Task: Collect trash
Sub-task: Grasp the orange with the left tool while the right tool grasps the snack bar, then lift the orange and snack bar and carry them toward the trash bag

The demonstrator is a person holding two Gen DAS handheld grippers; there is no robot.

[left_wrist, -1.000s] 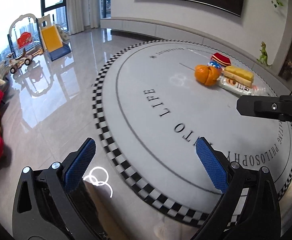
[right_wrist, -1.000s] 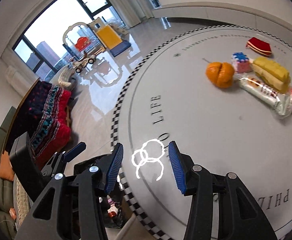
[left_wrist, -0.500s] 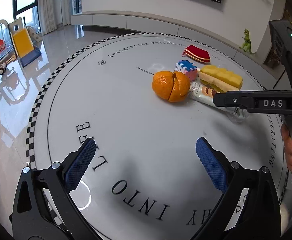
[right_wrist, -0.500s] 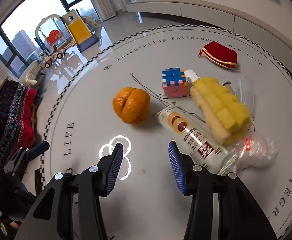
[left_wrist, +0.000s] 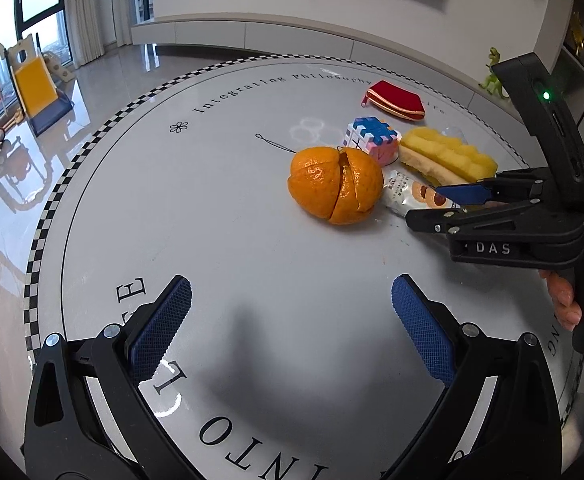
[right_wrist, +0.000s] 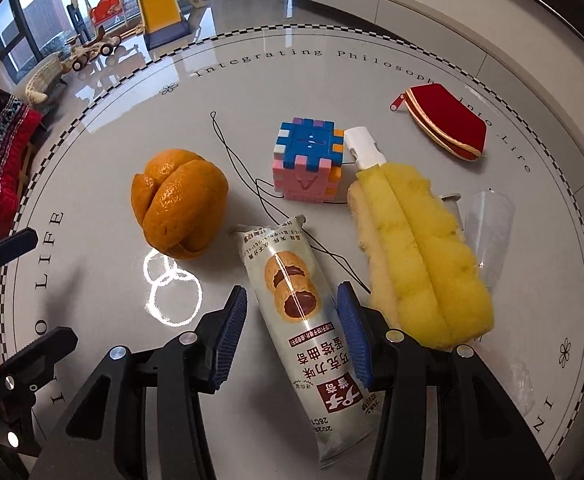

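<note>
Right claw (right_wrist: 292,332) now straddles 1 wrapper (right_wrist: 304,320) | 1 peel (right_wrist: 179,208) | 1 cube (right_wrist: 310,160)

That round table top (right_wrist: 372,92) is super glossy, reflecting the lights. The snack wrapper (right_wrist: 304,320) looks like shiny foil, the yellow sponge (right_wrist: 424,256) porous and matt, the orange peel (right_wrist: 179,208) dimpled.
</note>
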